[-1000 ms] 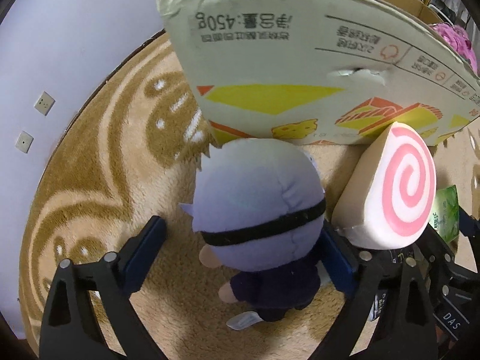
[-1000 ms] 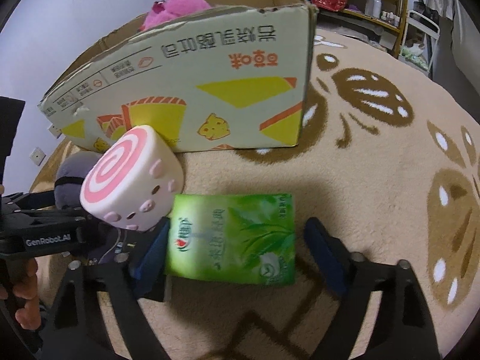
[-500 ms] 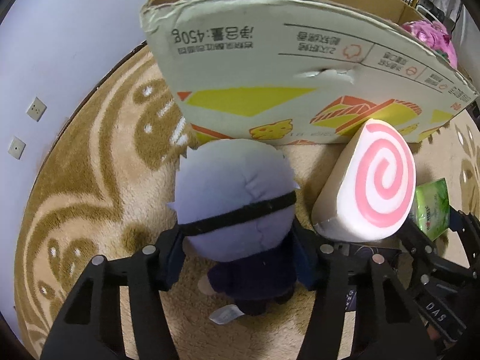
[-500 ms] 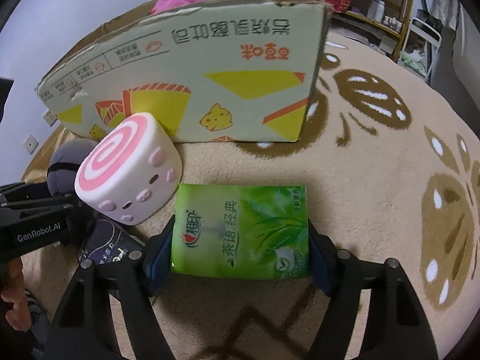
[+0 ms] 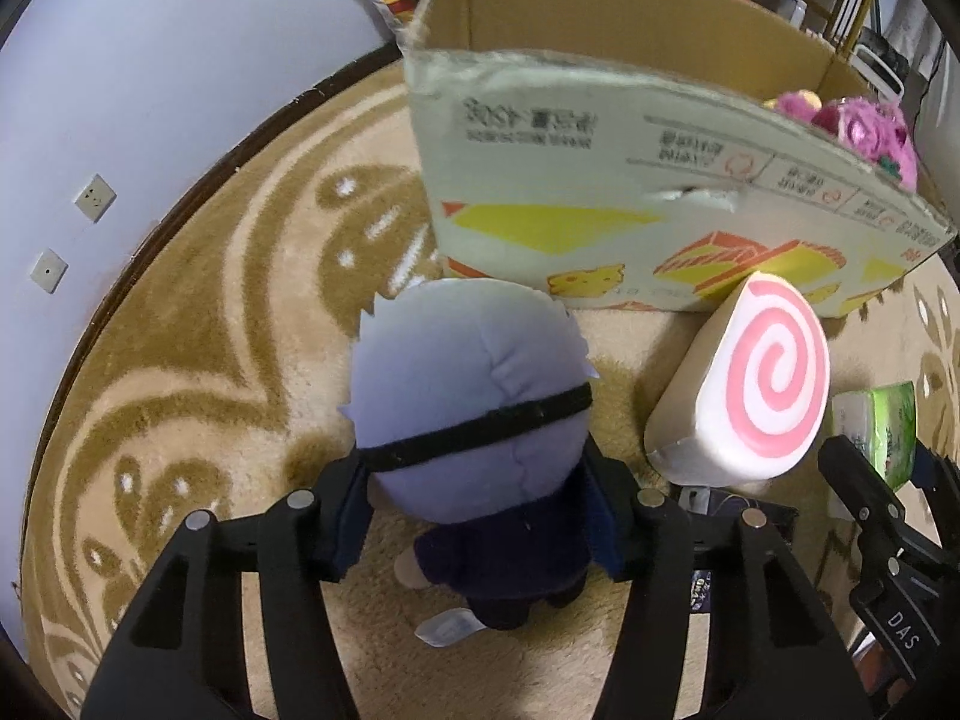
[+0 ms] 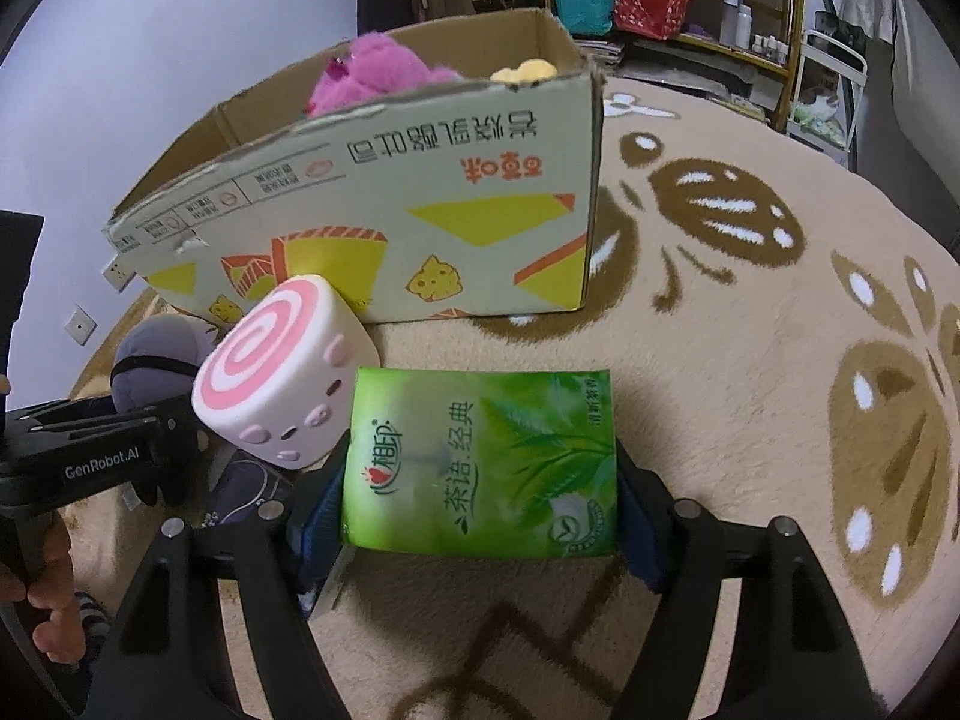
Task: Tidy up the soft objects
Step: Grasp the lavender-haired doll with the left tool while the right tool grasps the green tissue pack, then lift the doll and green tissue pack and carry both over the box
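Left wrist view: steeply down-tilted left gripper [image 5: 474, 516] was clamped on a soft round-headed plush doll [image 5: 468, 414]; right gripper [image 6: 480, 492] was pinched on a glossy green tissue pack [image 6: 480, 462].

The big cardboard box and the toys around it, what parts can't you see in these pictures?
- Cardboard box: its floor is hidden by its own front wall in both views.
- Pink plush and yellow thing: only their tops clear the rim.
- Doll: face turned away in the left view; the swirl cushion covers it in the right.
- Dark packet: mostly under the cushion, print too small to read.
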